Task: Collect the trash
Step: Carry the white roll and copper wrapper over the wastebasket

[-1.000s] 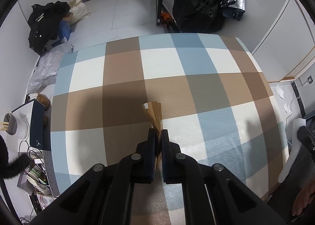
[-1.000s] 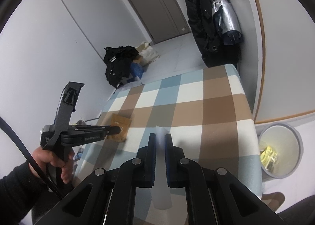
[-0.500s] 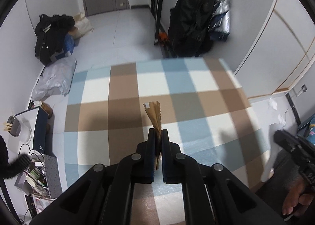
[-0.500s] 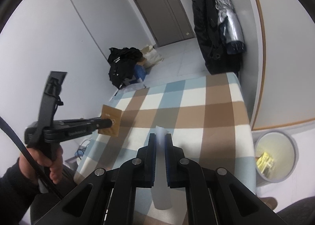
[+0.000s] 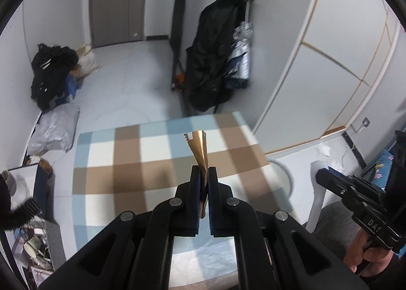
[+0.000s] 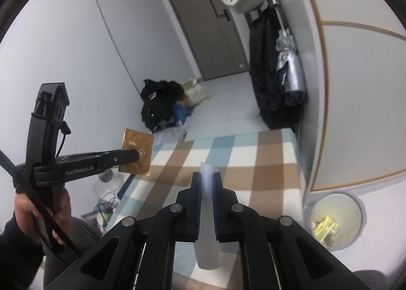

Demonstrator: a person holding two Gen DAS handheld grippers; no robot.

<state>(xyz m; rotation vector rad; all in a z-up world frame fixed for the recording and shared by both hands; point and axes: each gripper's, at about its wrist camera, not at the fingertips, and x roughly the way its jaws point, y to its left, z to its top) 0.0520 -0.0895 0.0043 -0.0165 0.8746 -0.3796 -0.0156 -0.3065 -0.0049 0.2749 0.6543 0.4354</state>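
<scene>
Left wrist view: left gripper (image 5: pixel 203 172) clamped on a gold-brown wrapper (image 5: pixel 199 148), held edge-on between the fingers, serrated top edge sticking up past the fingertips. Wrapper is off the surface, up in the air over the checked blue/brown/white desk (image 5: pixel 127 170). Nothing else visible on the checked cloth from here. Right gripper (image 5: pixel 322 175) enters at the right edge, hand (image 5: pixel 365 252) on its handle; can't read its fingers from this angle. Rim of a white trash bin (image 5: pixel 285 175) just shows past the desk's right edge, mostly hidden. Black clothes pile (image 5: pixel 50 71) and a grey plastic bag (image 5: pixel 54 130) on the floor at left, dark coat (image 5: pixel 215 61) hanging near the wardrobe.

Right wrist view: right gripper (image 6: pixel 206 179) closed on a white, translucent piece of trash (image 6: pixel 207 214), a soft tube-like shape running down between the fingers and out below them; held above the desk (image 6: pixel 269 163). Left gripper (image 6: pixel 134 154) visible at left, gripping the gold wrapper (image 6: pixel 138 153) flat-on, printed face toward the camera, raised clear of the desk's left edge. Left hand (image 6: pixel 38 216) wraps its handle. Trash bin (image 6: pixel 335 221) sits on the floor just beside the desk's right side, lined, with yellow scraps (image 6: pixel 324 226) already inside. Both held items are well apart from the bin.
</scene>
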